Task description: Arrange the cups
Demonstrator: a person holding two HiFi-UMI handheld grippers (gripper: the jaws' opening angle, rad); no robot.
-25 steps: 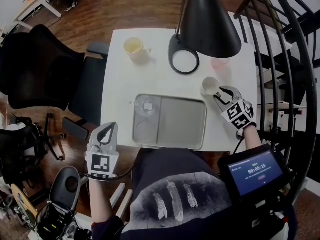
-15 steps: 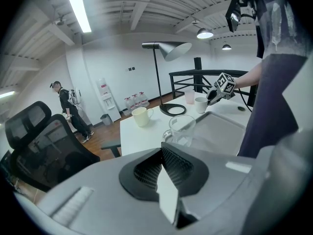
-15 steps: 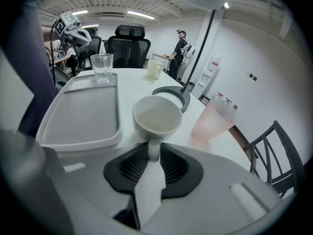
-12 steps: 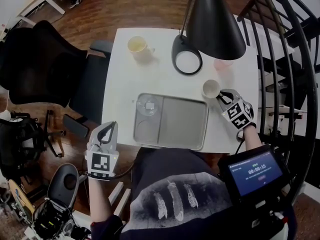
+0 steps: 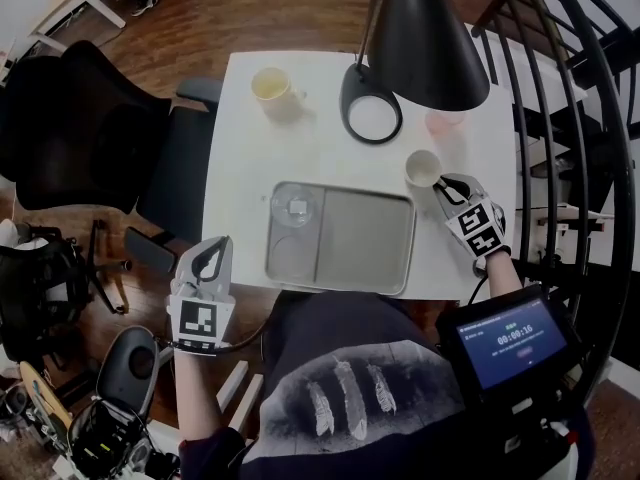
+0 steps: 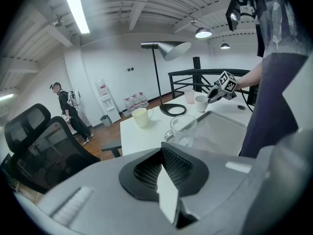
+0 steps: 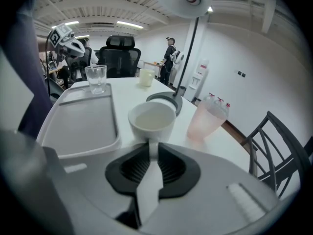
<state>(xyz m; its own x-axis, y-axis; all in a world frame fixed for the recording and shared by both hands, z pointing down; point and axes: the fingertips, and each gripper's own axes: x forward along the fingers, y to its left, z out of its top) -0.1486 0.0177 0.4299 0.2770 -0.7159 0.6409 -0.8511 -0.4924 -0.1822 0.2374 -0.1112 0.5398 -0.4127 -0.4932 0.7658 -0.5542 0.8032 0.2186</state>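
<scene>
White mug (image 5: pixel 421 168), near the tabletop's (image 5: pixel 250 168) right edge, is pinched only by its thin handle (image 7: pixel 152 142) in the right gripper's (image 5: pixel 441 187) jaws, which have just been closing, so it may swivel or slip once lifted; the left gripper's (image 5: pixel 211 264) jaws sit clenched, empty.

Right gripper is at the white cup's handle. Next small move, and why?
Probably a short, straight lift of the white cup. The right gripper has just been closing its jaws and now pinches the cup's handle, yet the cup sits outside the tray, where the glass already stands. A small lift would test the grip before carrying it over.
</scene>
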